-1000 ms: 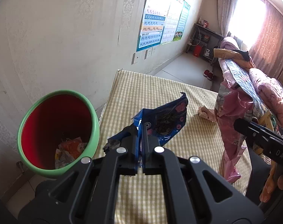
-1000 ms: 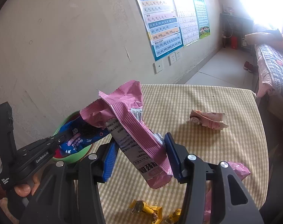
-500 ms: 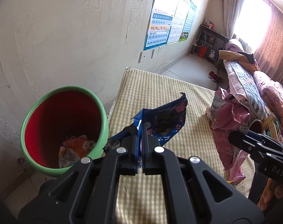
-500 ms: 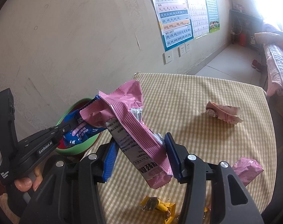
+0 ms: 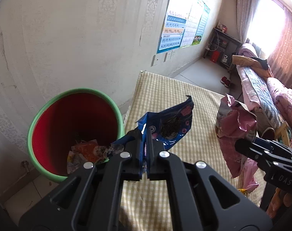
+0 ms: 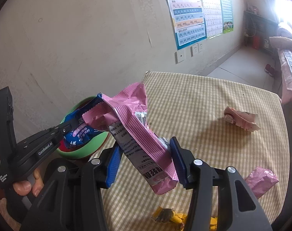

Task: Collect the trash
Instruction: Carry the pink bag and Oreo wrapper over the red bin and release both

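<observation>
My left gripper [image 5: 146,146] is shut on a blue snack bag [image 5: 171,127], held beside the rim of a green bin with a red inside [image 5: 49,107] that holds several wrappers. In the right wrist view the blue bag [image 6: 78,134] hangs over the bin [image 6: 84,150]. My right gripper [image 6: 144,154] is shut on a long pink wrapper [image 6: 138,132], held above the checked table [image 6: 203,100]; the wrapper also shows in the left wrist view [image 5: 234,129].
On the table lie a crumpled pink-and-white wrapper [image 6: 240,119], a small pink packet [image 6: 261,181] and yellow candy wrappers [image 6: 169,215]. A wall with posters [image 6: 190,13] is on the left, and a bed with quilts [image 5: 265,88] beyond the table.
Both grippers have moved left toward the bin with their wrappers. The blue bag now overlaps the bin's rim, and the pink wrapper has come nearer to it.
</observation>
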A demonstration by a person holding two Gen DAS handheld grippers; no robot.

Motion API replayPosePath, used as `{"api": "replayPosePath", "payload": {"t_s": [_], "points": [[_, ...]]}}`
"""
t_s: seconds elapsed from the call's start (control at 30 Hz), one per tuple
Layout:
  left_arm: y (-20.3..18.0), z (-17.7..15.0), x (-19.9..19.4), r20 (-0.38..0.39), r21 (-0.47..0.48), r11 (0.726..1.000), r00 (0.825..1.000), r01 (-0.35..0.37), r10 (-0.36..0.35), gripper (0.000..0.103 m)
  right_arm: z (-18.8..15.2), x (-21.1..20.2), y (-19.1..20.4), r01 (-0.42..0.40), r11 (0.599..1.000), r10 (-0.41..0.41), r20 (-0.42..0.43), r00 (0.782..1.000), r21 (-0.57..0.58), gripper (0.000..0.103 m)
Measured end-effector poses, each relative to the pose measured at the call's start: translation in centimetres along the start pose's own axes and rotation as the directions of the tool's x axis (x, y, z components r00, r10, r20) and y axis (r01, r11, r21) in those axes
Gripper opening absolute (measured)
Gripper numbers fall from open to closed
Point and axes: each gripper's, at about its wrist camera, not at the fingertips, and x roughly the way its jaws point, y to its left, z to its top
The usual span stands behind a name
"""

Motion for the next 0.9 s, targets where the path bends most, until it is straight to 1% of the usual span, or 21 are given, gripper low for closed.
{"api": "replayPosePath", "payload": {"t_s": [0.2,0.4,0.57,0.9], "points": [[2.6,0.2,-0.4,0.018,-0.027,0.997,0.998,-0.066,0.067,0.002,0.5,1.4,1.6,-0.036,0.999,0.036,-0.018,0.999,-0.025,0.048],[5.6,0.2,-0.5,0.016,-0.067,0.990,0.992,-0.124,0.125,0.002,1.3,2.9,3.3,-0.072,0.997,0.071,-0.037,0.997,-0.039,0.048],[7.5,0.1,-0.7,0.016,-0.086,0.984,0.987,-0.156,0.157,0.002,2.0,4.0,4.8,-0.105,0.993,0.103,-0.047,0.994,-0.049,0.048],[9.9,0.1,-0.5,0.006,-0.125,0.972,0.979,-0.201,0.203,0.002,2.9,6.7,7.7,-0.164,0.984,0.158,-0.087,0.984,-0.069,0.048]]}}
